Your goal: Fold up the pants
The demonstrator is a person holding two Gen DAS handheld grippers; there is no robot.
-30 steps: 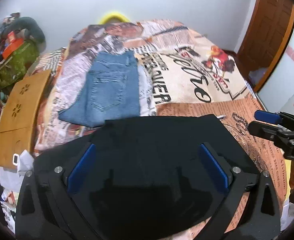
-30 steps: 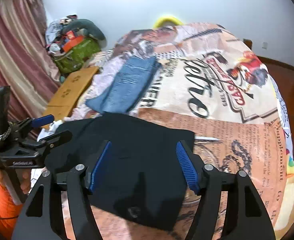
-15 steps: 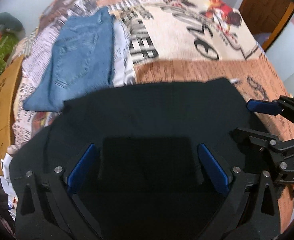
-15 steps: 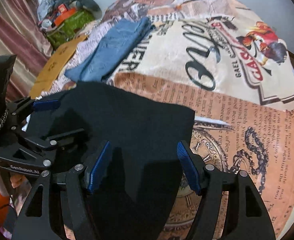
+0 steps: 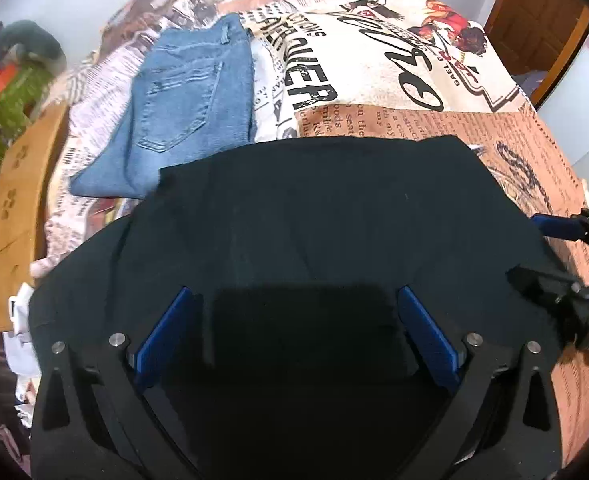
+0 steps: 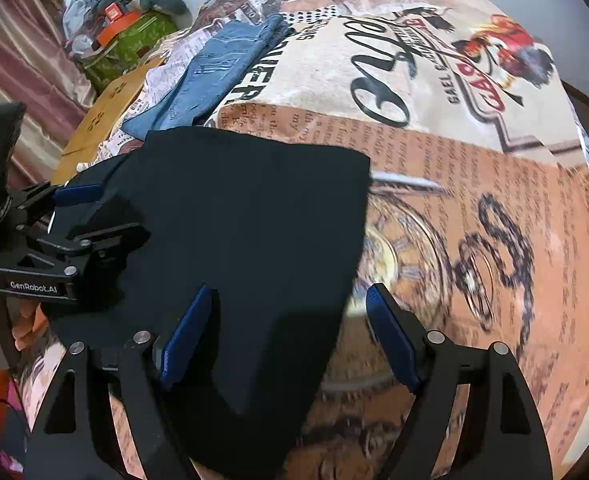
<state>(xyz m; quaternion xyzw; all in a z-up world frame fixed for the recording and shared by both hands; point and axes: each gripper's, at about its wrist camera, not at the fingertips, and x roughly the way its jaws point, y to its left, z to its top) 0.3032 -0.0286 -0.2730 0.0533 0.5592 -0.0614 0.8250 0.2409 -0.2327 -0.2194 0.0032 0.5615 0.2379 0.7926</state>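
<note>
Flat black fabric pants (image 6: 246, 216) lie partly folded on the newspaper-print bedspread (image 6: 474, 184), near edge. Left gripper (image 5: 294, 336) and right gripper (image 6: 286, 328) both spread, released, grasping nothing. At least 1 fold probably remains. Folded blue denim jeans (image 5: 186, 108) sit beyond, likely finished.

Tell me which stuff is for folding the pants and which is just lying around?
For the job: black pants, left gripper, right gripper, the bed they lie on.

Just lying around: folded jeans, wooden board, green bag, curtain, door.
</note>
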